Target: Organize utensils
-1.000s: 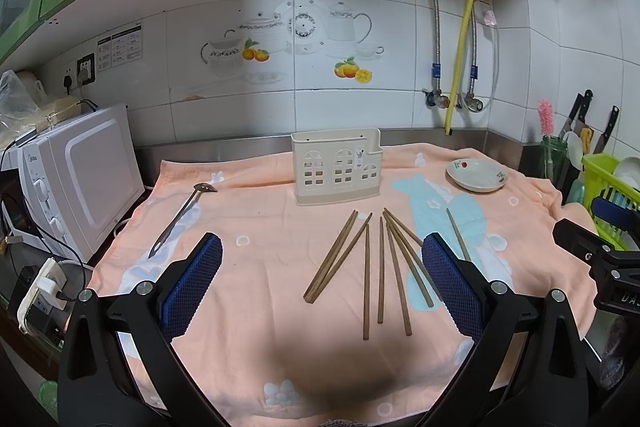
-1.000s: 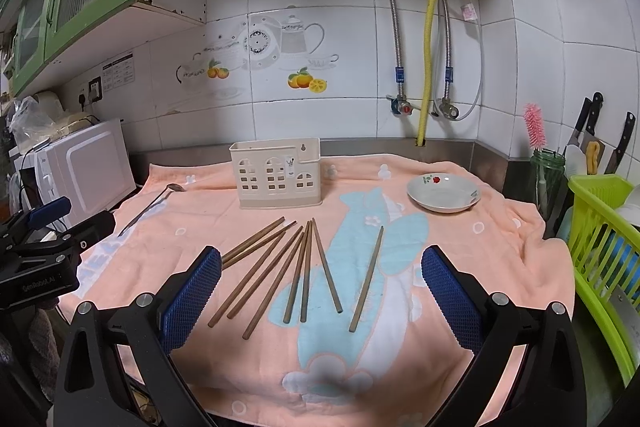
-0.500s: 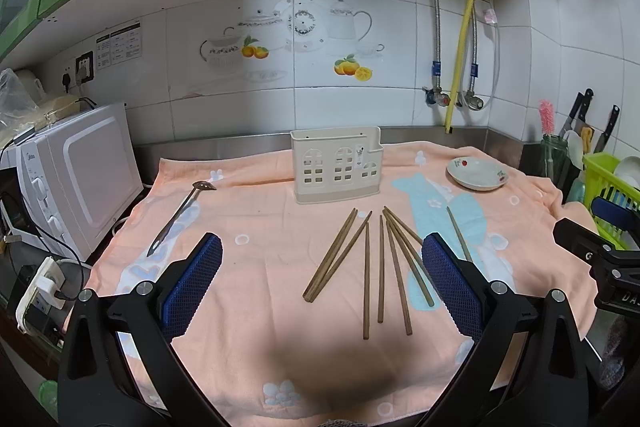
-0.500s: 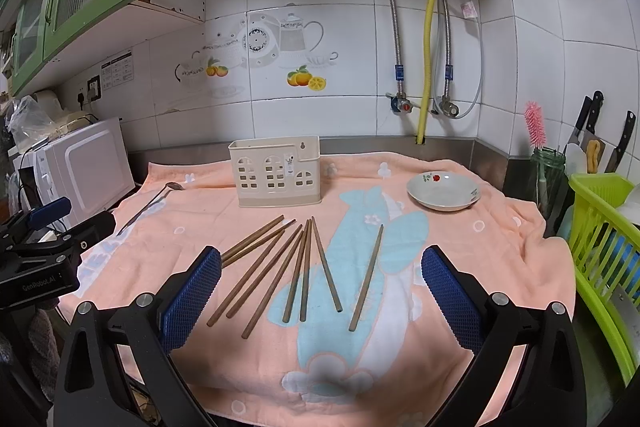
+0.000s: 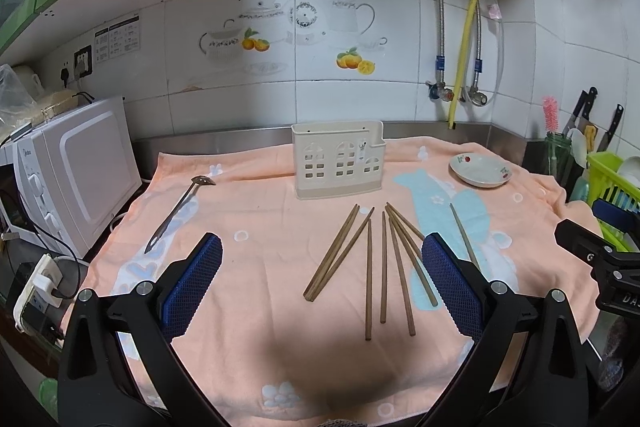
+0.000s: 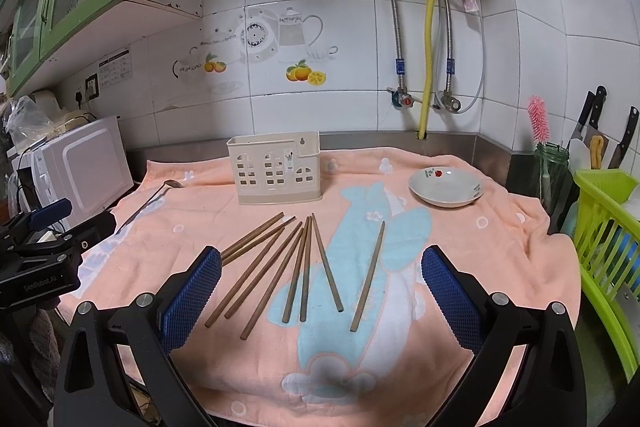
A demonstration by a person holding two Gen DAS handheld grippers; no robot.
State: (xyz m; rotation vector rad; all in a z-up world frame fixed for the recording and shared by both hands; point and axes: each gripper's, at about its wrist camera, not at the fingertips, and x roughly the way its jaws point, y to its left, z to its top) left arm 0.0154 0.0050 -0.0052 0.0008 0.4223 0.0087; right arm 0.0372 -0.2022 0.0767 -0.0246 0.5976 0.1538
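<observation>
Nothing shifted vs 1 s ago, both views steady | left gripper (image 5: 322, 275) jaws apart, empty, above towel (image 5: 260, 343) | right gripper (image 6: 321, 277) jaws apart, empty | chopsticks (image 6: 304, 267) loose on towel, fanned, in front of cream holder (image 6: 276, 173) | spoon (image 5: 180, 207) far left near microwave (image 5: 76, 183) | dish (image 6: 444, 189) right.

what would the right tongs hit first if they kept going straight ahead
Probably the wooden chopsticks lying on the towel between the open right tongs; the cream holder stands behind them, though depth is unclear.
</observation>
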